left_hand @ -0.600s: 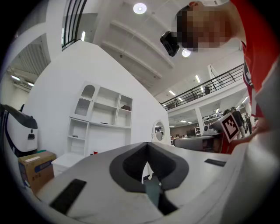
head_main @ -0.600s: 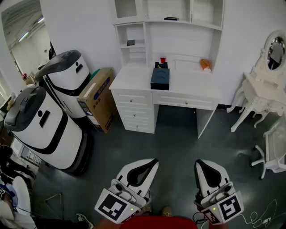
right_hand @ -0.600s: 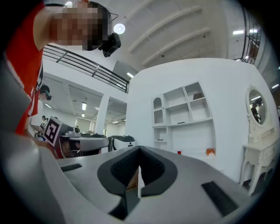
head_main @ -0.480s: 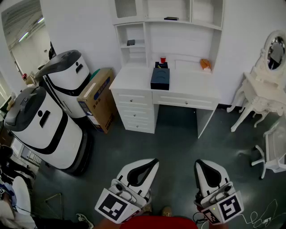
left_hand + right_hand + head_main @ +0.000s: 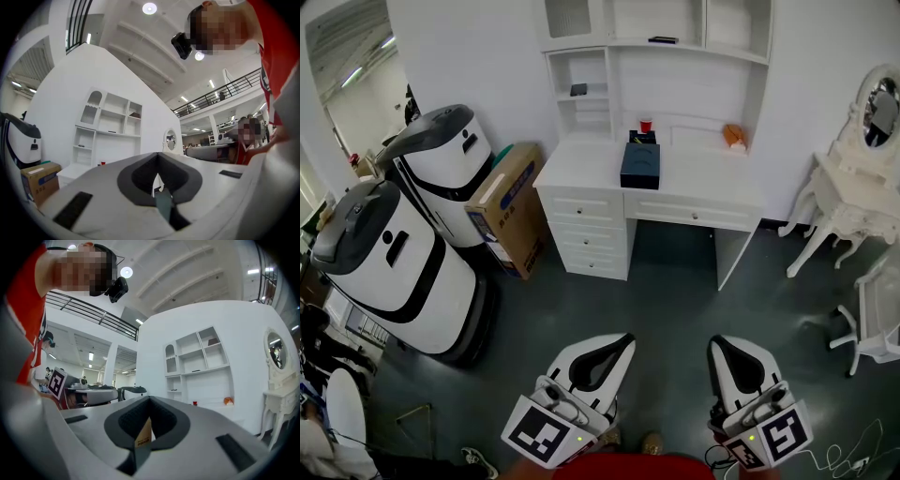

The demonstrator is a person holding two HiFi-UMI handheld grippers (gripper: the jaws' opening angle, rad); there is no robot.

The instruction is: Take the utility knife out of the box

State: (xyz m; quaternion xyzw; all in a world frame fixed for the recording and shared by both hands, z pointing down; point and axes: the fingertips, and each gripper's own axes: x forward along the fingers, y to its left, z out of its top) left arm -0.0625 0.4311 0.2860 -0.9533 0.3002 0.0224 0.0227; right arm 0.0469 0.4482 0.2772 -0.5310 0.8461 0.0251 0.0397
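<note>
A dark blue box [image 5: 639, 165] stands on the white desk [image 5: 703, 183] across the room, far from both grippers. No utility knife shows in any view. My left gripper [image 5: 625, 338] is held low at the bottom of the head view, level, its jaws closed together with nothing between them. My right gripper [image 5: 718, 341] is beside it, also level, shut and empty. In the left gripper view the left gripper [image 5: 158, 154] points toward the shelved desk. In the right gripper view the right gripper [image 5: 150, 399] points the same way.
Two large white-and-black machines [image 5: 389, 267] and a cardboard box [image 5: 502, 204] stand left of the desk. A white vanity with an oval mirror [image 5: 855, 178] and a white chair [image 5: 874, 323] are at the right. A red cup [image 5: 645, 125] and an orange object [image 5: 732, 136] sit on the desk.
Only the head view has shifted slightly; both grippers keep their place and stay shut.
</note>
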